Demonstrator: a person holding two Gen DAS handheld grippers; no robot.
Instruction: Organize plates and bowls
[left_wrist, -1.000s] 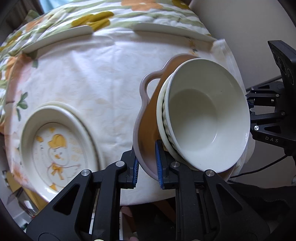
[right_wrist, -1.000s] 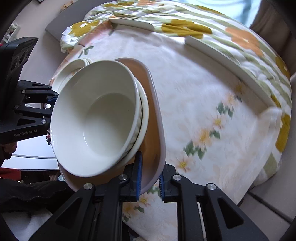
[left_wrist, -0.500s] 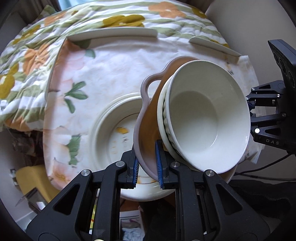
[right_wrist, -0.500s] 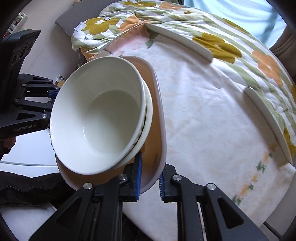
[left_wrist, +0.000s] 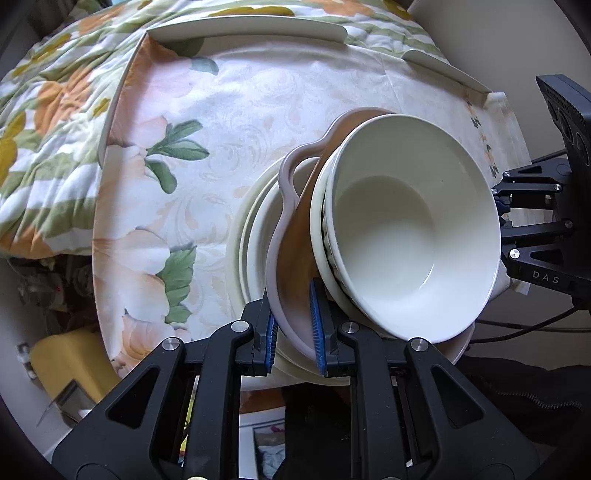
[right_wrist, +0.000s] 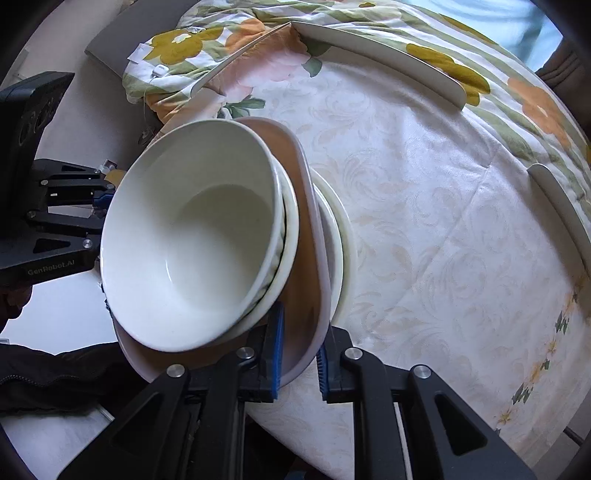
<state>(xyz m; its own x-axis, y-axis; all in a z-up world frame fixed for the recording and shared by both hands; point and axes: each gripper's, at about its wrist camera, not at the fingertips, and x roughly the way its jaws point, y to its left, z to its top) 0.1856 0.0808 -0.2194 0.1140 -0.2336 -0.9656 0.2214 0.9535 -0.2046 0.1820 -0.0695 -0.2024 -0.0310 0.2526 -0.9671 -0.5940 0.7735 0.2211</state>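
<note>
L gripper (left_wrist: 291, 332) pinches the near rim of the tan dish w/ loop handle (left_wrist: 295, 236); R gripper (right_wrist: 299, 350) pinches the opposite rim. White bowls (left_wrist: 410, 236) sit nested in the dish, center-right of left view. Stack is over cream plates (left_wrist: 251, 229) on the floral tablecloth (left_wrist: 207, 110). Plate contact unclear.

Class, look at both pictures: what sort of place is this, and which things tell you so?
Probably a dining table in a home. A flowered tablecloth covers it, white bowls sit stacked in a pink dish, and a plate lies on the cloth underneath.
</note>
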